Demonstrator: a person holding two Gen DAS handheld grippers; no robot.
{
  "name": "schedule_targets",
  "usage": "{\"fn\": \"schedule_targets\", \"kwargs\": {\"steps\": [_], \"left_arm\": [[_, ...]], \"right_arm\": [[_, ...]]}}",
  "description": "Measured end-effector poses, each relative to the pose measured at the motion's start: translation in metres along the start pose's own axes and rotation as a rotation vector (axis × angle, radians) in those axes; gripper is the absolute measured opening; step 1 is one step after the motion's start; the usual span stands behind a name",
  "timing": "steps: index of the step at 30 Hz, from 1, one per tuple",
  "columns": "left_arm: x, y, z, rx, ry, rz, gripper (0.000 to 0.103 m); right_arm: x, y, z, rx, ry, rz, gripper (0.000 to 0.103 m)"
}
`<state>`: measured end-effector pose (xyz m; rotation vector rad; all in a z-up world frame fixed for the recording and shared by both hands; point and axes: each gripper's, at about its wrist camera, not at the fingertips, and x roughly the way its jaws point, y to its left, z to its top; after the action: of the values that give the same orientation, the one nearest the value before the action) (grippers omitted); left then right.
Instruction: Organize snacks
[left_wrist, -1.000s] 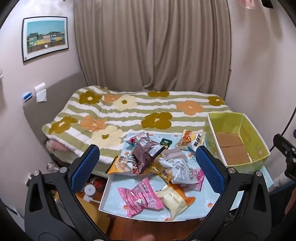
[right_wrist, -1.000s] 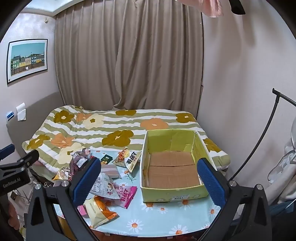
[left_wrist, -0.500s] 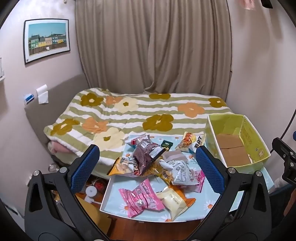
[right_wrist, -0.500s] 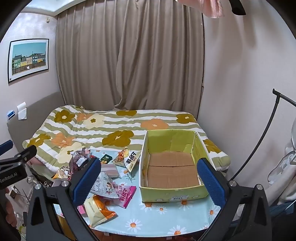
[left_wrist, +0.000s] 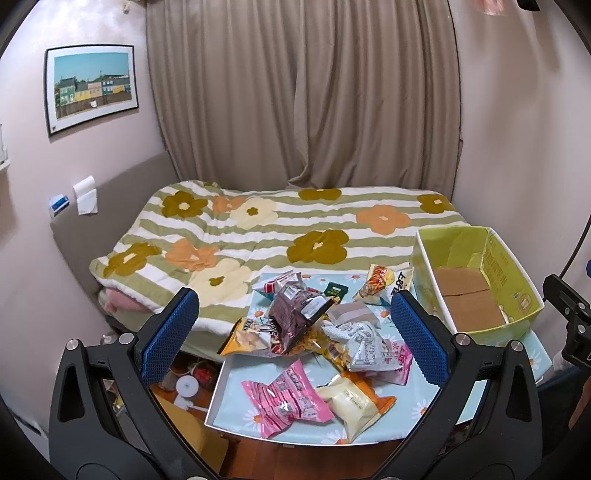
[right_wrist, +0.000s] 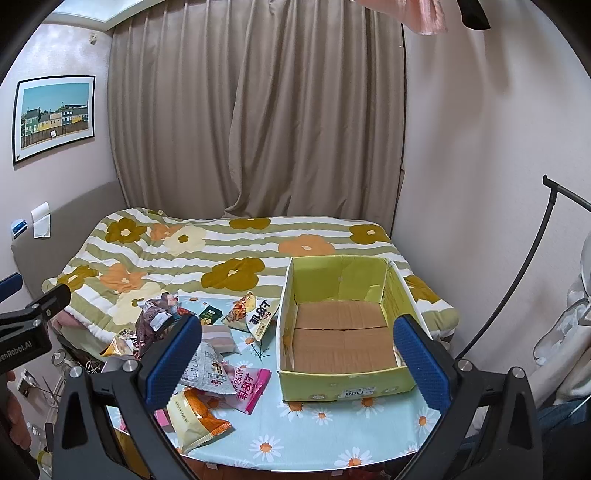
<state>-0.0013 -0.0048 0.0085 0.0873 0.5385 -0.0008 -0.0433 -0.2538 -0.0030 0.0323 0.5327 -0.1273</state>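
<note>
Snacks (left_wrist: 314, 347) lie heaped on the worktop (right_wrist: 332, 439); box (right_wrist: 343, 384) empty. Both tools, left (left_wrist: 293, 339) and right (right_wrist: 297, 360), gape unladen. First pick pending: descend onto a packet.

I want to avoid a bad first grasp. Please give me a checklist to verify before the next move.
1. Left gripper open, empty: ok.
2. Right gripper open, empty: ok.
3. Yellow box holds no snacks, opening upward: ok.
4. Pink packet lies alone, easy to pick: ok.
5. Snack pile separated: not ok, packets overlap.
6. Packets sealed: cannot tell.
</note>
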Motion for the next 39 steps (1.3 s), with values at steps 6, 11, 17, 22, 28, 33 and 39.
{"fn": "schedule_targets", "kwargs": {"steps": [6,11,17,22,28,33,39], "left_arm": [[0.002,0.000,0.001,0.001,0.000,0.001,0.103],[0.004,0.000,0.003,0.002,0.000,-0.005,0.103],[0.008,0.001,0.006,0.007,-0.005,-0.005,0.103],[0.011,0.001,0.005,-0.002,-0.007,-0.019,0.103],[0.011,0.001,0.003,0.007,-0.021,-0.007,0.103],[0.011,0.001,0.003,0.009,-0.022,-0.002,0.103],[0.010,0.000,0.004,0.011,-0.027,0.001,0.103]], "right_arm": [[-0.001,0.002,-0.004,-0.007,-0.001,-0.004,0.103],[0.000,0.003,-0.005,-0.006,0.002,-0.010,0.103],[0.001,0.004,-0.006,-0.008,0.005,-0.011,0.103],[0.003,0.007,-0.005,-0.012,0.012,-0.023,0.103],[0.004,0.011,-0.003,-0.010,0.016,-0.026,0.103],[0.004,0.011,-0.003,-0.010,0.018,-0.023,0.103],[0.004,0.012,-0.003,-0.009,0.019,-0.025,0.103]]}}
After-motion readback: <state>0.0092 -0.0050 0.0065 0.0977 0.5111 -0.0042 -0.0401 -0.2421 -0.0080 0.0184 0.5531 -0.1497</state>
